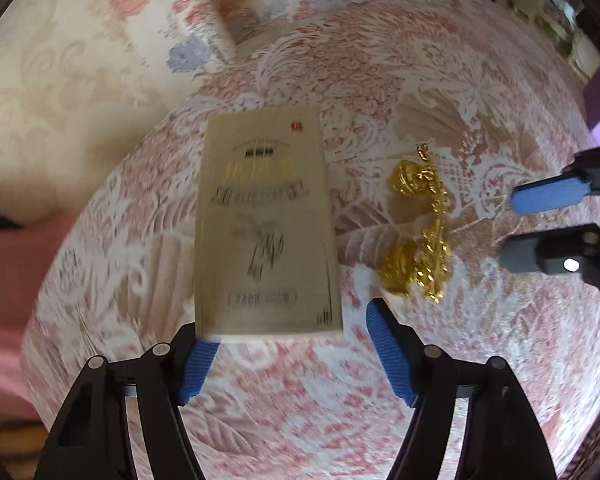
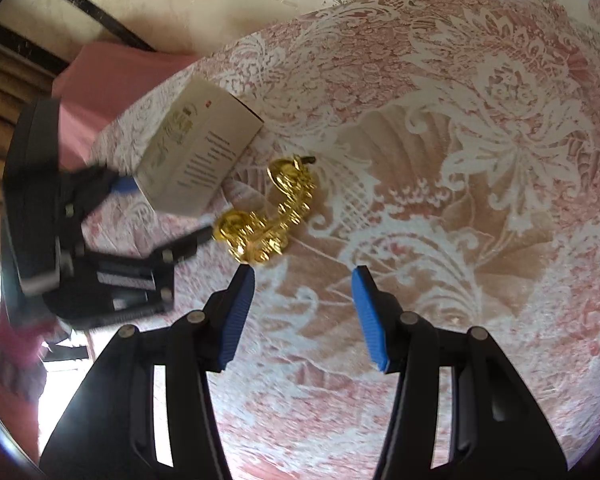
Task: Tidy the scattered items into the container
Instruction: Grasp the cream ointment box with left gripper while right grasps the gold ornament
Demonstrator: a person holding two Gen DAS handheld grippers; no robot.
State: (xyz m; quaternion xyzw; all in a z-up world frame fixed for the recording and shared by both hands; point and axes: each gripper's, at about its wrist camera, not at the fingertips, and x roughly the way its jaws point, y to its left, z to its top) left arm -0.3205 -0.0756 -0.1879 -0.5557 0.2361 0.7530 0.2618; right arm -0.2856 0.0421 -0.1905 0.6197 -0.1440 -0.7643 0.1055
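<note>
Neither the box [image 1: 266, 224] nor the gold ornament [image 1: 418, 232] beside it has left the lace-covered counter [image 1: 440, 92], no container shows, and both the left gripper [image 1: 288, 354] and right gripper [image 2: 304, 316] hold their fingers apart, gripping nothing.

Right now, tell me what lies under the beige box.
The beige box lies flat on the pink lace-patterned cloth. That cloth shows all around it; whatever lies directly beneath the box is covered.
</note>
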